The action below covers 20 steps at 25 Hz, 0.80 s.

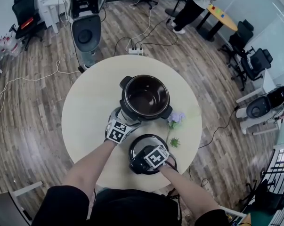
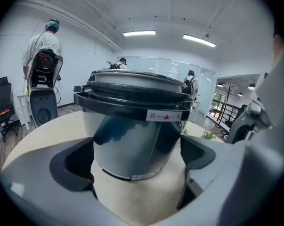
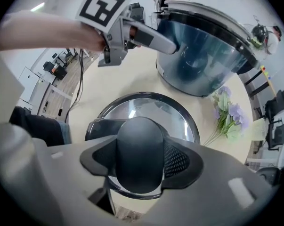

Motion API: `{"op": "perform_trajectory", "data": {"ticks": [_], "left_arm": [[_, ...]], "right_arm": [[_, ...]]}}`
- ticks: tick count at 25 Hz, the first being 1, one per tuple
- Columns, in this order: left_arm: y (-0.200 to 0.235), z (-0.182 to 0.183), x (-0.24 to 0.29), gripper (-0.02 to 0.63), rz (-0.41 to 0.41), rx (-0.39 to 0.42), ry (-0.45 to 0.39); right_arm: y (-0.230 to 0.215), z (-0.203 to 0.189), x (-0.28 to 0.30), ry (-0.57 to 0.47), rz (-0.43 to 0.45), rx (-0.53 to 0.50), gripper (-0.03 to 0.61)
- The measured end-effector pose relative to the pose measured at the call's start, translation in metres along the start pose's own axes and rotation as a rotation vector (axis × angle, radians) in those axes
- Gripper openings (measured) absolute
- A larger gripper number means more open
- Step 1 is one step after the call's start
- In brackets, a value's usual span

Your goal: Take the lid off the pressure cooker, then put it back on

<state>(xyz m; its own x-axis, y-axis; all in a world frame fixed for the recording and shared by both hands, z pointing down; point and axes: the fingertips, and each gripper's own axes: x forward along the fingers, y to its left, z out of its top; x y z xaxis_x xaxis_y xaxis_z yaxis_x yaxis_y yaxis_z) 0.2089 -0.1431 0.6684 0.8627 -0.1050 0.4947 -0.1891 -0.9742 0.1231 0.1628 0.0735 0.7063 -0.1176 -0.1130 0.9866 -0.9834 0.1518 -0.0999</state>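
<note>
**Now: lid off and held by its knob, pot just beyond it**

Head view, read left to right. My left gripper [image 1: 122,125] reaches to the near-left wall of the pot [image 1: 145,77]. Its jaws are apart, and the wall fills the gap at their tips. I cannot tell whether the pads touch the wall, but they do not clamp it. The pot stands open at the middle of the table [image 1: 85,107].

On my side of the pot, and slightly right of it, is the lid [image 1: 142,139]. It is flat and either on the table or barely above it; I cannot tell which. My right gripper [image 3: 141,157] points straight down and is closed on the knob [image 3: 141,140]. One pad sits on each long flank, so the knob's long axis runs crosswise to the line between the pads. Flowers [image 1: 175,119] and a green sprig [image 1: 174,142] lie to the right, near both rims but clear of them.

Key relation: from the lid, the pot lies straight away from me, with the two rims nearly meeting. I judge that refitting calls for a lift above the pot's rim, then a short carry forward, centred over the opening. The right hand carries the lid. The left is nearer the pot and placed to steady it.
</note>
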Motion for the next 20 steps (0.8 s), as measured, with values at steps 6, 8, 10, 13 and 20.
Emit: {"op": "perform_trajectory", "data": {"ticks": [6, 8, 10, 13, 20], "left_arm": [[-0.002, 0.001, 0.0, 0.565, -0.008, -0.004, 0.005], [0.0, 0.003, -0.001, 0.565, -0.008, -0.005, 0.007], [0.0, 0.003, 0.0, 0.566, -0.008, -0.005, 0.009], [0.0, -0.001, 0.002, 0.565, -0.008, -0.006, 0.01], [0.001, 0.002, 0.001, 0.566, -0.008, -0.01, 0.026]], "right_arm": [[-0.001, 0.003, -0.077, -0.066, 0.099, 0.084, 0.287], [-0.011, 0.003, -0.111, -0.078, 0.114, 0.098, 0.285], [-0.028, 0.003, -0.145, -0.095, 0.108, 0.117, 0.285], [-0.062, 0.013, -0.193, -0.127, 0.064, 0.134, 0.285], [-0.149, 0.089, -0.28, -0.225, -0.026, 0.201, 0.285]]}}
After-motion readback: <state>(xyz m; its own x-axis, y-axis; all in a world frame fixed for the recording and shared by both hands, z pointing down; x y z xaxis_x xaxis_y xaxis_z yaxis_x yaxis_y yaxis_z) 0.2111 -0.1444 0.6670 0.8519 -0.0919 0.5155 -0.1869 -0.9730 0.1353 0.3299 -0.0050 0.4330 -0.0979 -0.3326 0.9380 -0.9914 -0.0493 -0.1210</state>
